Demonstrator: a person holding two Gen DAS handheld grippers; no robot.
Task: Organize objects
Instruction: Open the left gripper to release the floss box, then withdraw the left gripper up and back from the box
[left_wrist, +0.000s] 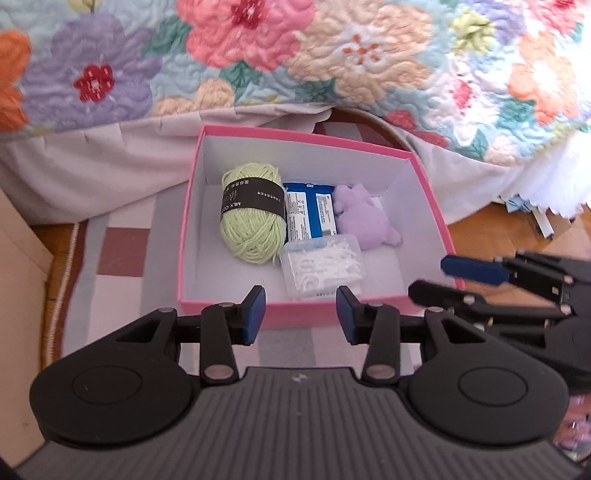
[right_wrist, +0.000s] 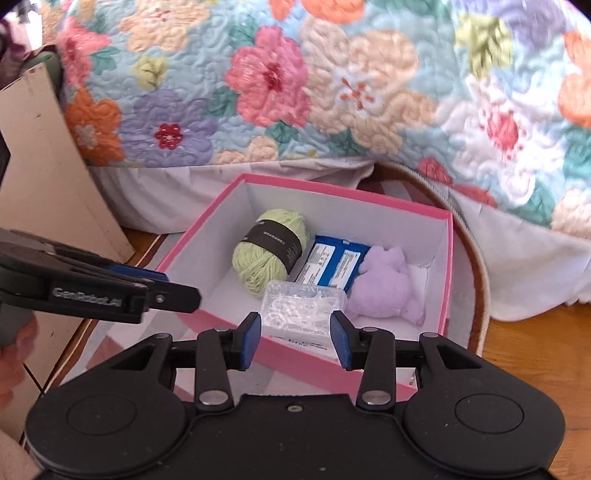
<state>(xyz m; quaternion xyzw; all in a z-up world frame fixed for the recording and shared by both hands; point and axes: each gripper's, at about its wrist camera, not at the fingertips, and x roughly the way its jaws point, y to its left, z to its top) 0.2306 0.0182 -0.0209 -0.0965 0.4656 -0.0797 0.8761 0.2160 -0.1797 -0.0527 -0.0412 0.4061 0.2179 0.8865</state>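
Pink box (left_wrist: 221, 308) sits on the rug, holding, left to right, green yarn (left_wrist: 251, 214), blue packet (left_wrist: 310, 210), clear case (left_wrist: 321, 269), purple toy (left_wrist: 360, 218). My left gripper (left_wrist: 300, 314) and right gripper (right_wrist: 294, 340) hover with fingers parted, empty. Packing looks finished; next I'd find a lid.

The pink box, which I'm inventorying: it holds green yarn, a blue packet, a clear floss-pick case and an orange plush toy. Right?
Not quite: the plush toy is lilac, not orange, as the left wrist view shows. The pink box does hold green yarn, a blue packet and a clear floss-pick case.

Checked rug (left_wrist: 122, 254) on wooden floor (right_wrist: 524, 343), pink box (left_wrist: 436, 199) resting on the rug
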